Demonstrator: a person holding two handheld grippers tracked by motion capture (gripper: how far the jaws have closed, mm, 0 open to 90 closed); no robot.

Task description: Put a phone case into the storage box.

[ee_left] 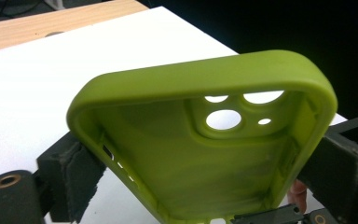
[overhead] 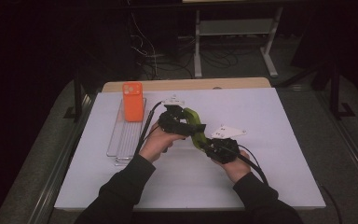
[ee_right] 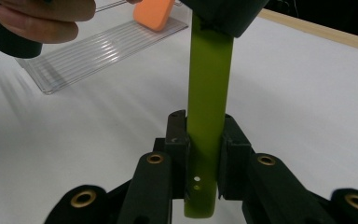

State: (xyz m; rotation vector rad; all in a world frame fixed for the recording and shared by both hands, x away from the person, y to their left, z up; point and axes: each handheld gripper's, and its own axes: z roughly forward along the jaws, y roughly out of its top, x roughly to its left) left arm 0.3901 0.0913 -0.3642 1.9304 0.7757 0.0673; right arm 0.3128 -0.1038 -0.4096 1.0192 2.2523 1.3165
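While I hold the lime-green phone case [overhead: 196,127] off the white table [overhead: 270,140] at the centre of the high view, its hollow inside and camera cut-outs face my left gripper [ee_left: 205,163], whose wide jaws flank its long sides. My right gripper [ee_right: 205,156] is clamped on its thin edge. At upper left, a clear ribbed tray [overhead: 121,140] carries an orange phone case [overhead: 133,101].

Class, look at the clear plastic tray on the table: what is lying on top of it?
An orange phone case rests on the far end of the clear tray; the near ribbed part is bare. Whether anything sits beneath the case is hidden.
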